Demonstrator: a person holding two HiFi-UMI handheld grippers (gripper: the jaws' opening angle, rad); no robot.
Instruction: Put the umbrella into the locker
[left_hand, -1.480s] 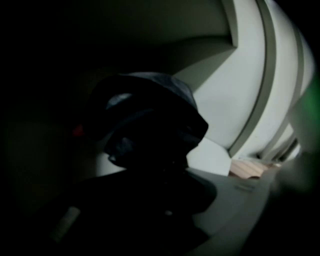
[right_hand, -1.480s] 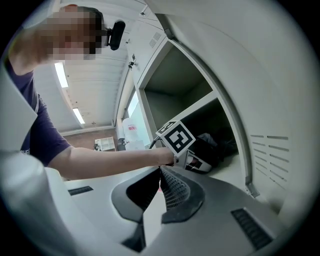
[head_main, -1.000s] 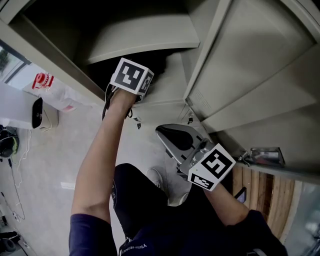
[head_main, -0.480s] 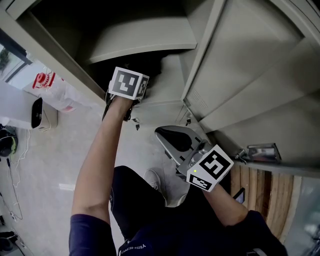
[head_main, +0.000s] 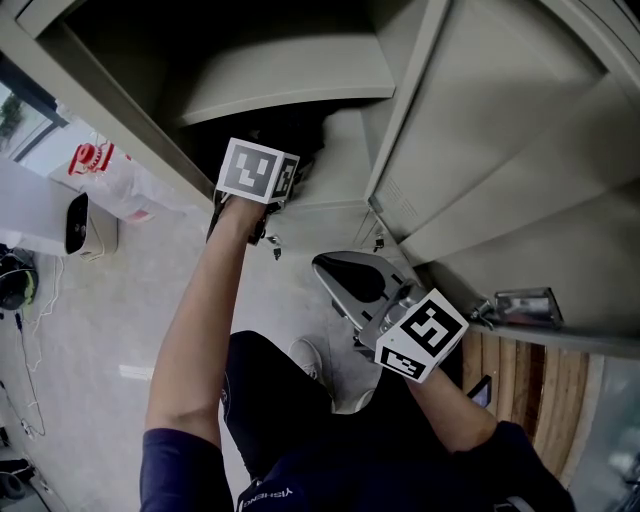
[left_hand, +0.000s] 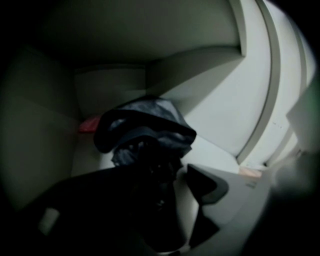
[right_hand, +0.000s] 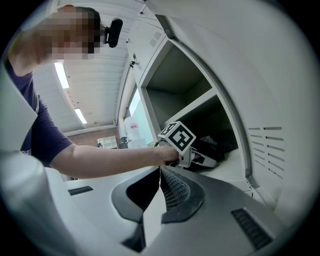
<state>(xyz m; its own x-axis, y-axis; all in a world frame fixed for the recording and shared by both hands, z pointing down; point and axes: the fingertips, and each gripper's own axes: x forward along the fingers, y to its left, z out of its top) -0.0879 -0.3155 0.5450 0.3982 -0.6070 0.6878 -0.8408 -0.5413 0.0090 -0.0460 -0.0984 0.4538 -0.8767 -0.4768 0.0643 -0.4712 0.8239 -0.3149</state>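
Dark umbrella (left_hand: 145, 135) lies in the locker (head_main: 290, 75) between our left tongs (left_hand: 150, 172), which have just been opening. Our right tongs (right_hand: 160, 187) are pressed together, empty.

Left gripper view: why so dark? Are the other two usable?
Left gripper view: dim inside the locker, the umbrella a soft dark mass, lower left nearly black, corners vignetted. Right gripper view: bright and sharp, fisheye bows the locker edges. Head view: even light on the floor, open compartment in deep shadow.
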